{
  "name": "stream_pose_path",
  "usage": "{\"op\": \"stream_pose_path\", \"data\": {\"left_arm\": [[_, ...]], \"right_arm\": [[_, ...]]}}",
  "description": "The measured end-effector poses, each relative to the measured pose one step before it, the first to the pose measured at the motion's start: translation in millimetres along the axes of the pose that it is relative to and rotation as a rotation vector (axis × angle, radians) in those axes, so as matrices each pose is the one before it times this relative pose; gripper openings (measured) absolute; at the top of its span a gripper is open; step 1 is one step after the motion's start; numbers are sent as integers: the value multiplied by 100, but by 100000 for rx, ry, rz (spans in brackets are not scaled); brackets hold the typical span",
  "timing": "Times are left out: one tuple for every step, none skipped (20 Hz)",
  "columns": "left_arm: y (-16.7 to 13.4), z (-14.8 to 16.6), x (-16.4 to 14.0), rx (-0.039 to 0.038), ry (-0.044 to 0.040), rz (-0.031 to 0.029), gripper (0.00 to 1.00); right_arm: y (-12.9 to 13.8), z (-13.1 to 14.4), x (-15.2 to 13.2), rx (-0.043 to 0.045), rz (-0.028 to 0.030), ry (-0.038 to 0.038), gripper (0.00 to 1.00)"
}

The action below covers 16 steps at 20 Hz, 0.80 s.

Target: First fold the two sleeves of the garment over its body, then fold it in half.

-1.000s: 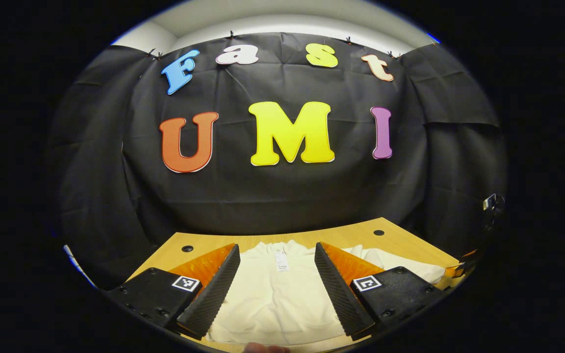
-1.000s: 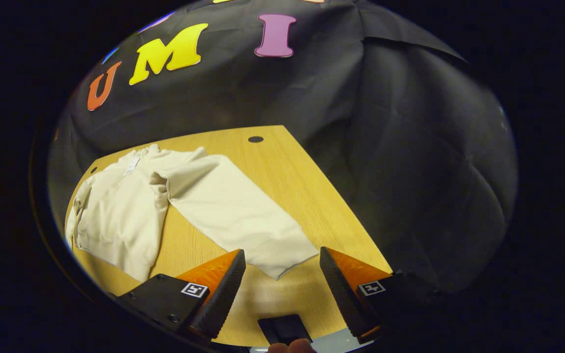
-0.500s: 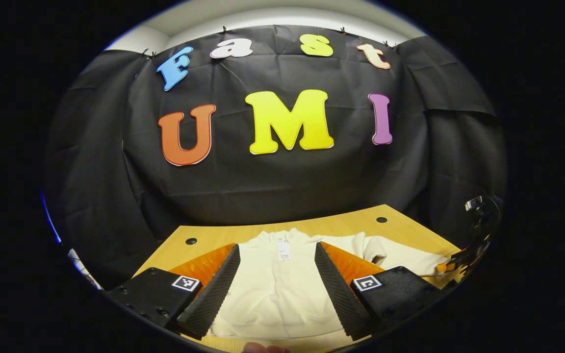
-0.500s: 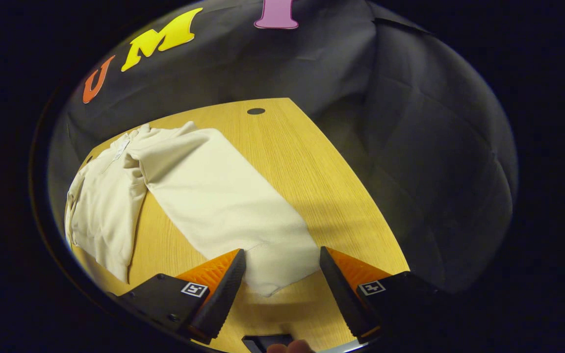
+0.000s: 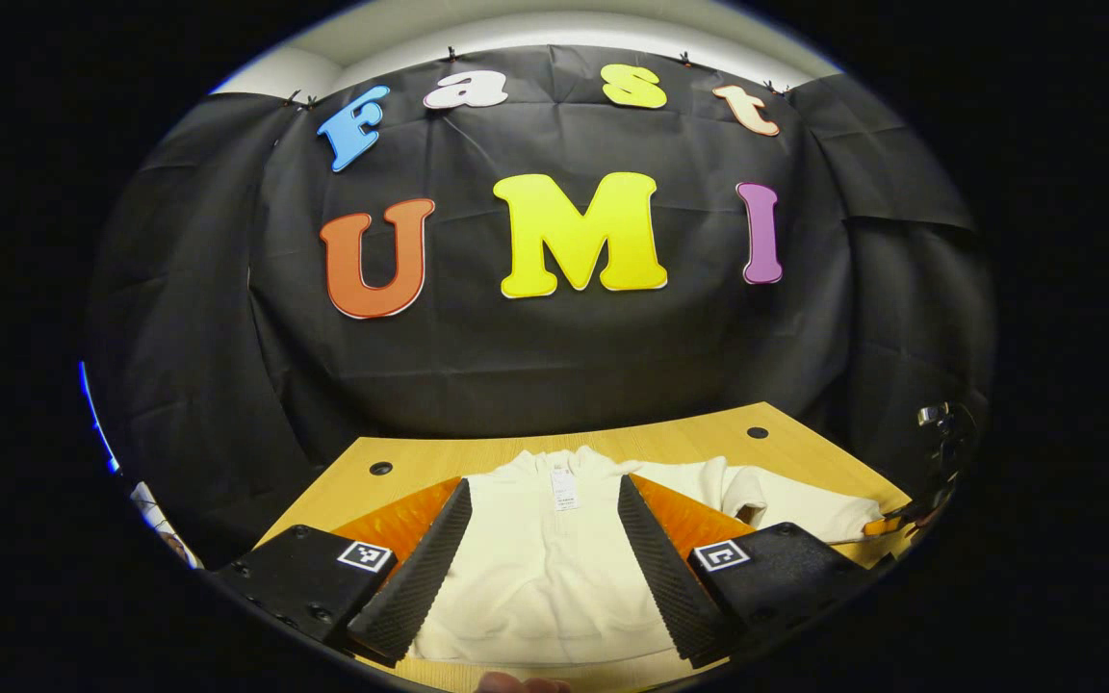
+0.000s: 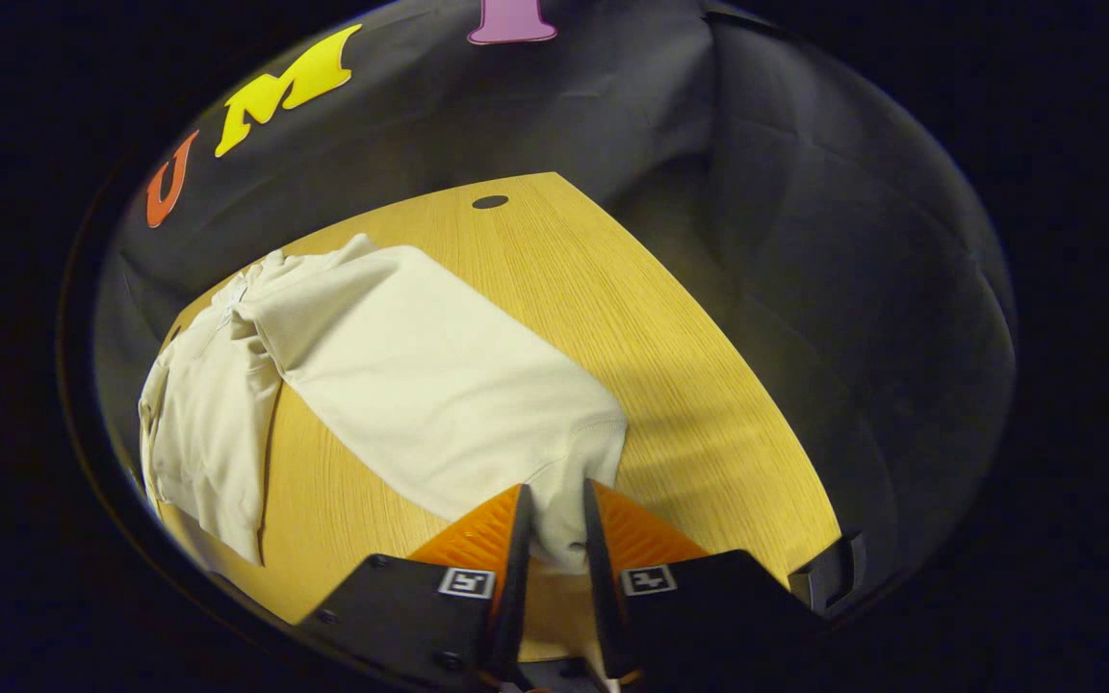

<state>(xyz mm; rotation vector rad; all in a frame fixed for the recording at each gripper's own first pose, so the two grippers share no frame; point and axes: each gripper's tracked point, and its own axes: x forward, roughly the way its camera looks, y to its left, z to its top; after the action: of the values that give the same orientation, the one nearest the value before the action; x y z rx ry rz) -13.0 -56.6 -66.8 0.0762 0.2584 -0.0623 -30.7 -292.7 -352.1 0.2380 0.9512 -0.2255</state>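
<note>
Your cream long-sleeved fleece garment (image 6: 227,404) lies flat on the pale wooden table (image 6: 670,385), neither sleeve folded over yet. Your right gripper (image 6: 554,539) pinches its outstretched sleeve's cuff (image 6: 564,472); your left gripper (image 5: 540,568) hovers spread wide above the body.

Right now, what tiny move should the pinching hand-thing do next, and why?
Probably lift the cuff a little and carry it toward the garment's body. The right gripper has its fingers closed on the end of the sleeve, which lies stretched out across the table, not yet folded over.
</note>
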Motion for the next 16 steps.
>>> {"op": "stream_pose_path", "data": {"left_arm": [[44,116,58,-291,-199,-205,98],[86,-70,-11,-227,-120,11,98],[130,-19,24,-223,-38,115,98],[125,54,40,-67,19,95,98],[168,-49,81,24,-54,189,98],[180,-19,-114,27,-203,122,98],[170,-22,48,244,-461,268,98],[222,54,82,499,-144,178,98],[215,-34,46,660,-237,126,98],[208,-100,-58,33,26,-127,98],[84,-35,-64,-809,40,-189,98],[150,122,120,-875,-387,-230,98],[114,218,-30,-691,-527,-9,98],[311,104,-96,-353,-602,104,98],[327,146,-114,-490,-326,159,98],[259,-116,159,-642,-520,37,98]], "right_arm": [[33,194,-26,3040,548,1117,18],[-83,74,71,2086,514,1299,16],[57,113,-117,3364,665,1441,16],[87,-117,-178,1942,431,1412,4],[64,228,-314,1243,224,-503,5],[391,251,-492,159,1129,-942,4],[212,390,-712,-675,281,-1179,2],[246,498,-693,-187,257,-1294,4],[285,792,-767,163,36,-1746,4],[168,850,-695,-1055,-686,-1966,4],[80,933,-823,-2587,-742,-1902,4],[273,1228,-904,-2462,-13,-2326,4],[368,1514,-983,-1959,287,-2490,4],[290,1628,-1042,-1794,71,-2845,4],[378,1897,-956,-1752,181,-2996,4],[379,1871,-988,-1654,251,-2847,4]]}}
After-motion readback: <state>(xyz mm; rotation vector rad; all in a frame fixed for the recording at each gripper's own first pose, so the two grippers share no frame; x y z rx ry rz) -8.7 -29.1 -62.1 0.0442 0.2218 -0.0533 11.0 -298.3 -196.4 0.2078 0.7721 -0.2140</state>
